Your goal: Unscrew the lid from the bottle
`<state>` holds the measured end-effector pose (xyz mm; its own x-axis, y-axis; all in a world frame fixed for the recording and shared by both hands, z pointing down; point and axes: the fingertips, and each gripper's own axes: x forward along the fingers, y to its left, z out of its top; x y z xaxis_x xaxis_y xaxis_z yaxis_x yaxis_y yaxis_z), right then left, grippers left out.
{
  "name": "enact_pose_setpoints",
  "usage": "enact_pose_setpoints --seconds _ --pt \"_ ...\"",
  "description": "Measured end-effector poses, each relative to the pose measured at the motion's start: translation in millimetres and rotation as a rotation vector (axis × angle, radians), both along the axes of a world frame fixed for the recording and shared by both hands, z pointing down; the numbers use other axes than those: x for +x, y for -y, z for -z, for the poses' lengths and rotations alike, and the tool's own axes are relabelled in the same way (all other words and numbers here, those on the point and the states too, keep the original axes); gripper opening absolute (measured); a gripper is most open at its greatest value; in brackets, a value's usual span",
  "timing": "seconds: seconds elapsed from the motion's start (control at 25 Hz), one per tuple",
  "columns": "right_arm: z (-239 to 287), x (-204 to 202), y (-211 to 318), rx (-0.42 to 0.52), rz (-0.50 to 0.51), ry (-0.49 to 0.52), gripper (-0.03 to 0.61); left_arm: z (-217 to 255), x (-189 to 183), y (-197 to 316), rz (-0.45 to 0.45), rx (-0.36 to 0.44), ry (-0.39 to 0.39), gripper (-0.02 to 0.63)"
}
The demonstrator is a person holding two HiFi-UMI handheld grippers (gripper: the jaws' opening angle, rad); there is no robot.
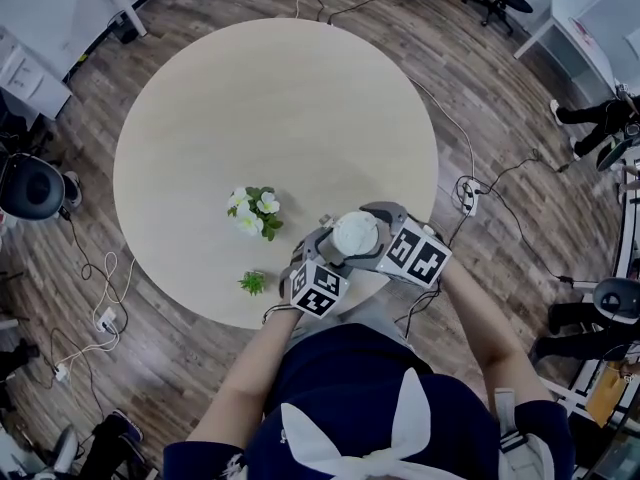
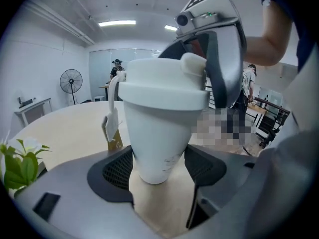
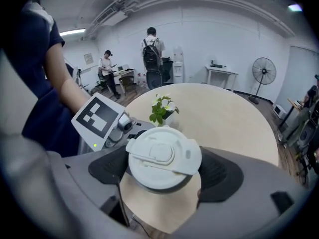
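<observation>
A white bottle (image 2: pixel 157 138) with a wide white flip-top lid (image 3: pixel 162 158) stands up off the table's near edge, held between both grippers. My left gripper (image 2: pixel 158 166) is shut on the bottle's tapered lower body, with both dark pads against its sides. From above, my right gripper (image 3: pixel 164 171) reaches down over the top, its pads pressed on opposite sides of the lid's rim. In the head view the lid (image 1: pixel 354 234) shows between the left gripper (image 1: pixel 330 256) and the right gripper (image 1: pixel 362 230). A small tag (image 2: pixel 111 126) hangs from the lid.
The round beige table (image 1: pixel 250 98) carries a pot of white flowers (image 1: pixel 255 211) and a small green plant (image 1: pixel 252 283) close to the left of the grippers. Cables and chairs lie on the wooden floor around. People stand at desks in the background (image 3: pixel 152 54).
</observation>
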<state>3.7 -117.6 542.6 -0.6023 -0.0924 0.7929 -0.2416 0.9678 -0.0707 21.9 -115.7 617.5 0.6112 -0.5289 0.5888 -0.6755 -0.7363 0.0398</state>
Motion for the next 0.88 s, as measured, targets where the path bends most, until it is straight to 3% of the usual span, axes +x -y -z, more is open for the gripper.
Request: enact_pose_setpoints --seconds 0.24,0.4,0.56,0.88 --pt "-8 5 -5 -0.019 0.238 -0.121 0.436 -3 1 0 0.001 0.0 -0.001 0.327" --pt "-7 4 -6 -0.009 0.294 -0.146 0.437 -3 0 0 0.004 -0.003 -0.003 0.327" --pt "-5 0 -5 0.006 0.222 -0.081 0.448 -2 1 0 0.003 -0.002 -0.002 0.327" --pt "-3 -12 -1 0.029 -0.094 0.148 0.525 -2 0 1 0.003 -0.007 -0.003 0.327"
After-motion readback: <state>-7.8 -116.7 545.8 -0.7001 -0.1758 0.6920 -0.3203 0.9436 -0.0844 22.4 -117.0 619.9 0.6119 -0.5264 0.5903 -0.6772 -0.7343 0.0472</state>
